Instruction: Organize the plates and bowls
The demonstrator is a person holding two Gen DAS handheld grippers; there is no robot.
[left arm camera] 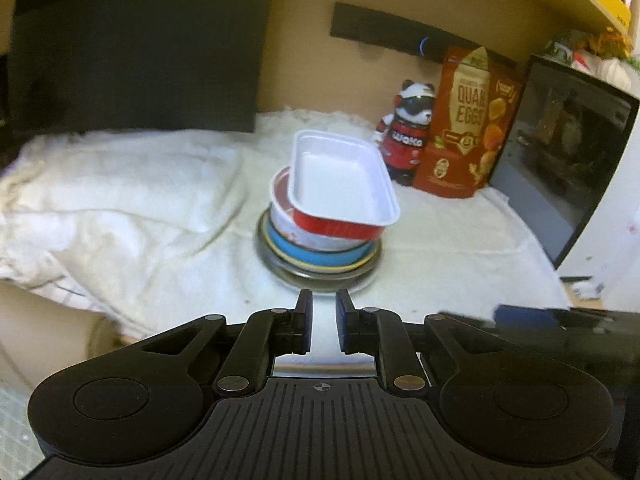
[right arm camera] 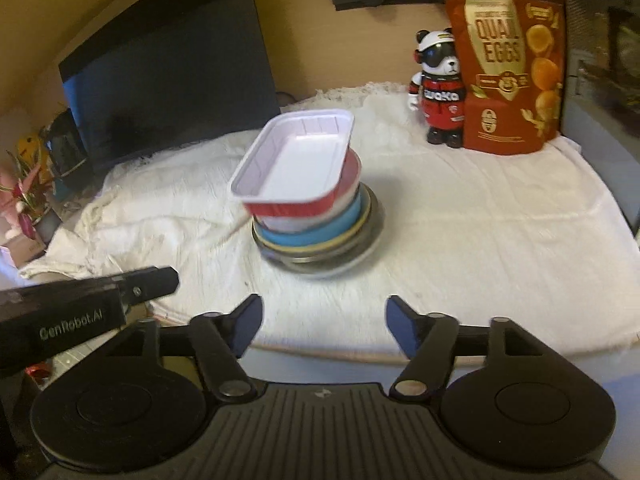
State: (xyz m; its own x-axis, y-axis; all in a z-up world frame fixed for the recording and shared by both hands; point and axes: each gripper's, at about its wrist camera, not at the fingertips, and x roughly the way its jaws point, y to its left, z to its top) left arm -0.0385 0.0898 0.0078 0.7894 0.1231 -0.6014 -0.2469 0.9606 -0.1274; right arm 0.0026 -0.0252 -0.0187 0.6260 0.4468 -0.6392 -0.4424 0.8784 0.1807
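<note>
A big red bag (right arm camera: 506, 68) at the back says "QUAIL EGGS" in gold letters, and a toy panda (right arm camera: 438, 92) just beside it has "WOKA" or a word like it on its red shirt, but that word is hard to read. In the right wrist view the side of the left tongs (left arm camera: 323, 304) shows the words "GenRobot.AI". The surface (right arm camera: 480, 220) has a white towel over it. In the middle of the towel stands a stack of dishes. At the bottom is a silver plate (left arm camera: 280, 268), then a yellow plate (left arm camera: 320, 268), then a blue bowl (left arm camera: 316, 254), then a white bowl (left arm camera: 292, 228). On top sits a tray (left arm camera: 340, 176) that is red outside and white inside, and it leans a little and hangs over one side. The left tongs are almost pressed together with only a thin gap, and they hold nothing. The stack is right in front of their tips, close but not touching. The right tongs (right arm camera: 323, 320) are spread wide and hold nothing. The stack is in front of them, a bit to the left, and farther off.
</note>
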